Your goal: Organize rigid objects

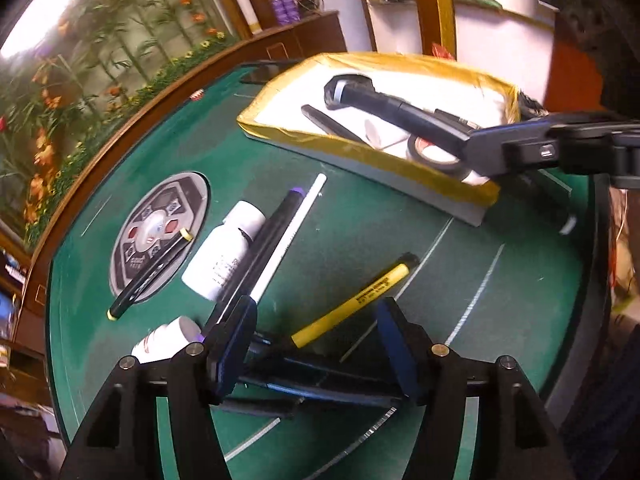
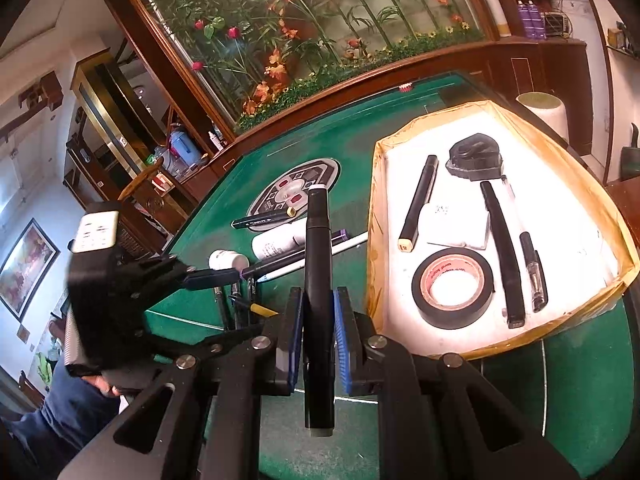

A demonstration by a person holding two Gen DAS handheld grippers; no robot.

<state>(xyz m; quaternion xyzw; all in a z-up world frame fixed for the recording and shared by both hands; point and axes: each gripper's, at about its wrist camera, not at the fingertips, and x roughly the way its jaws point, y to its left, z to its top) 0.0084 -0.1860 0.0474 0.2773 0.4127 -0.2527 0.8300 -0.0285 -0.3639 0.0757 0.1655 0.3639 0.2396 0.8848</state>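
Right wrist view: the right gripper (image 2: 316, 332) has its jaws clenched on a thick black marker (image 2: 318, 280), held above the green desk (image 2: 224, 184) just left of the tray's rim; the marker's lower end runs past the blue pads (image 2: 347, 344) toward the camera.
Tray: a yellow-edged tray (image 2: 374, 216) with a white floor holds a roll of black tape (image 2: 454, 288), a black pen with a cream end (image 2: 418, 204), a long black bar (image 2: 502, 248), a clear-bodied pen (image 2: 534, 272) and a dark lump at the back (image 2: 474, 156), whose nature is hard to make out.
Left gripper: in the left wrist view the left gripper (image 1: 316, 344) has its jaws spread wide and released, low over the desk; its left pad lies against a purple-tipped black pen (image 1: 264, 248), contact unclear.
Loose things: a yellow marker (image 1: 352, 304), a white stick (image 1: 294, 232), a white bottle (image 1: 224, 248) and a second white bottle (image 1: 166, 340), partly hidden by the gripper.
Hidden: dark pens under the left jaws are blurred and cannot be counted.
Desk centre: a black marker with yellow ends (image 1: 150, 276) lies across a round grey panel (image 1: 160, 232).
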